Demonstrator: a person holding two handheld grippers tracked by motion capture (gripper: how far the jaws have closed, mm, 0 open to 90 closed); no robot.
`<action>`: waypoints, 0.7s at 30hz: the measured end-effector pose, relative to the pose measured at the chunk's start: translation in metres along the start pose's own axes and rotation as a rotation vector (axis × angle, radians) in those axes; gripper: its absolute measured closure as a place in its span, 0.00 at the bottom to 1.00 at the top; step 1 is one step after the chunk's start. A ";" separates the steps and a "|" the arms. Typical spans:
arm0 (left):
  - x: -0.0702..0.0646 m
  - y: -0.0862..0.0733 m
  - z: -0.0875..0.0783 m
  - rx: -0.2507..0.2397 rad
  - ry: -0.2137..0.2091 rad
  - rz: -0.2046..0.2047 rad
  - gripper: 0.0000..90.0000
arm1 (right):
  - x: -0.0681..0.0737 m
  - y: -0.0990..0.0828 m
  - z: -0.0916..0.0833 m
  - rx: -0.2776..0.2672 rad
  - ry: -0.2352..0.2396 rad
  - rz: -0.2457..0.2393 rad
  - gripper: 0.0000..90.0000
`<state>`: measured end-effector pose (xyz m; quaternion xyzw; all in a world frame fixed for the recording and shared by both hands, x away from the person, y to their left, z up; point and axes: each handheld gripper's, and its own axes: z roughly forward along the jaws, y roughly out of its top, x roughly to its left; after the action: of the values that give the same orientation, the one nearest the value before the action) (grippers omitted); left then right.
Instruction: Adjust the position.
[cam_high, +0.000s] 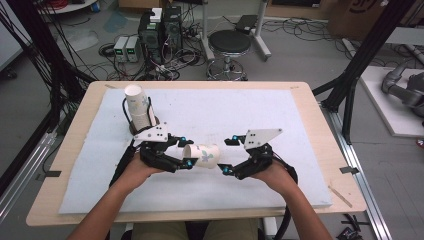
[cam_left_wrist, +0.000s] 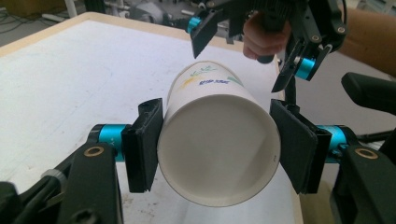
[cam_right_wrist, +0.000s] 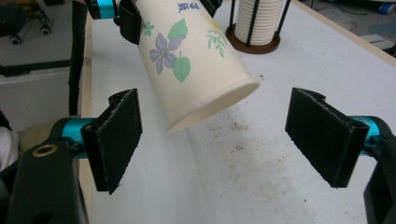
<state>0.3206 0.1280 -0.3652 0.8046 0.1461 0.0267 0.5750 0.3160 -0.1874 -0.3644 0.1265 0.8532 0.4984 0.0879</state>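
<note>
Paper cup (cam_high: 202, 155) in left tool (cam_high: 186, 151), one stack (cam_high: 139, 107) behind

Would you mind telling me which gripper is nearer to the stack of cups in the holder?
Left. The left gripper, shut on a paper cup, sits just in front of the stack of cups; the right gripper, open, is farther off to the side.

Bright, even indoor light with soft shadows throughout, the white table cover (cam_high: 250, 110) slightly washed out toward twelve o'clock in the high view, whose picture is soft and grainy, while both gripper views blur their nearest jaws at six o'clock.
</note>
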 end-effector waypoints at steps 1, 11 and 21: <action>0.000 -0.001 -0.001 -0.011 0.003 -0.001 0.41 | 0.000 -0.002 0.000 -0.013 0.000 0.008 0.21; -0.002 -0.008 -0.007 -0.091 -0.020 0.019 0.41 | 0.000 -0.018 0.003 -0.097 0.021 0.055 0.21; -0.007 -0.009 -0.006 -0.117 -0.069 0.039 0.42 | 0.002 -0.021 0.010 -0.110 0.080 0.060 0.21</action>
<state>0.3106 0.1341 -0.3706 0.7727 0.1087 0.0187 0.6251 0.3138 -0.1880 -0.3875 0.1273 0.8230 0.5518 0.0457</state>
